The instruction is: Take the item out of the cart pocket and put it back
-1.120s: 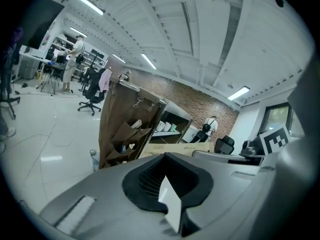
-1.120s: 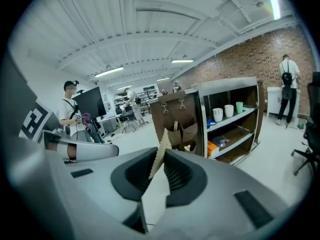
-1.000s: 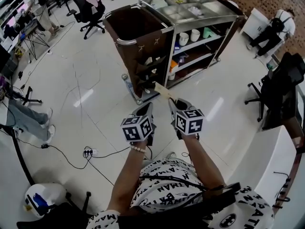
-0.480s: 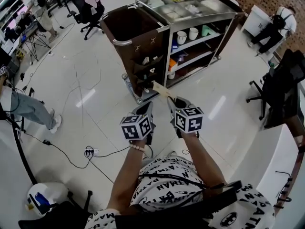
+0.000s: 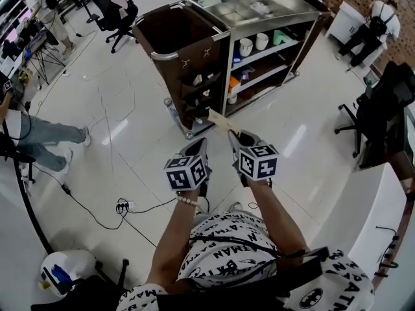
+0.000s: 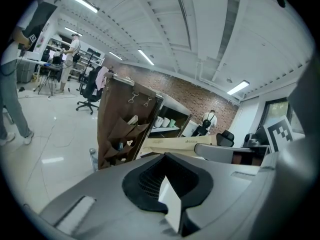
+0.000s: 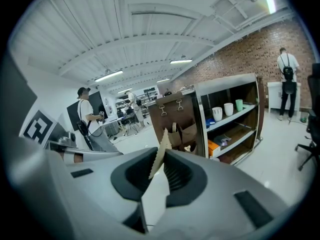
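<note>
My right gripper (image 5: 235, 137) is shut on a flat beige paper packet (image 5: 220, 120) that sticks out ahead toward the cart. In the right gripper view the packet (image 7: 161, 151) stands edge-on between the pads, its top edge serrated. The brown fabric side of the cart carries several pockets (image 5: 198, 92) with small items in them, some way beyond the packet's tip. The same pockets (image 7: 182, 134) show ahead in the right gripper view. My left gripper (image 5: 200, 146) hangs beside the right one, shut and empty. In the left gripper view the packet (image 6: 185, 145) lies across in front of the pockets (image 6: 122, 134).
The metal cart (image 5: 259, 18) has shelves with cups (image 5: 254, 44) and boxes. A cable and power strip (image 5: 120, 206) lie on the floor at left. A person (image 5: 39, 138) walks at far left. Office chairs (image 5: 382, 115) and a white counter (image 5: 363, 219) stand at right.
Both grippers and the packet keep their place. The cart has slid slightly up in view. The person at far left has stepped to the right.
</note>
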Motion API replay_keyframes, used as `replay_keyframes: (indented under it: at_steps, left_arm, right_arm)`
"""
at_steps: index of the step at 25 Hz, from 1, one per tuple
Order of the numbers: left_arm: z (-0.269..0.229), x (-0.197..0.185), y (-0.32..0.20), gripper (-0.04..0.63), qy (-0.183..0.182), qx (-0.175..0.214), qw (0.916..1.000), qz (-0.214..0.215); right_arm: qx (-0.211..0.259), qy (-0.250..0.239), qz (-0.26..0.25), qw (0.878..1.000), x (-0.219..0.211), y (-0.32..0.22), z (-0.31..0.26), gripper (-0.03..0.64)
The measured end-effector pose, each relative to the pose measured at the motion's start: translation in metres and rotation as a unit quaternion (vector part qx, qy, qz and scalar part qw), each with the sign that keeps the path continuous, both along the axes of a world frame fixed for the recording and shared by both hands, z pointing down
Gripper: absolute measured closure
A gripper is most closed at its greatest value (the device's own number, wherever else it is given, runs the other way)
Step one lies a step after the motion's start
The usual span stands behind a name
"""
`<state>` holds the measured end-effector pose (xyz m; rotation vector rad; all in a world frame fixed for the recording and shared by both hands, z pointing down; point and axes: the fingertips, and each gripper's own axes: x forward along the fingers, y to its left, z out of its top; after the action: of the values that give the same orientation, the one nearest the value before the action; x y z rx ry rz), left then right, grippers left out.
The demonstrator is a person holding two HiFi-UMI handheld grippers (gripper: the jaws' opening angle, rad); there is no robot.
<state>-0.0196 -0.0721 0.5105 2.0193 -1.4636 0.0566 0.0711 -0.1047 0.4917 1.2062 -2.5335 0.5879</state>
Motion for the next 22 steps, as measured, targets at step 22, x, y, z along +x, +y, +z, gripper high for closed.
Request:
replay_keyframes:
  at_steps: [22]
  left_arm:
    - [0.034, -0.004, -0.019, 0.594, -0.012, -0.02, 0.9967, 0.077]
  right_arm:
    - [-0.026, 0.03, 0.064, 0.997, -0.007, -0.025, 0.04, 0.563]
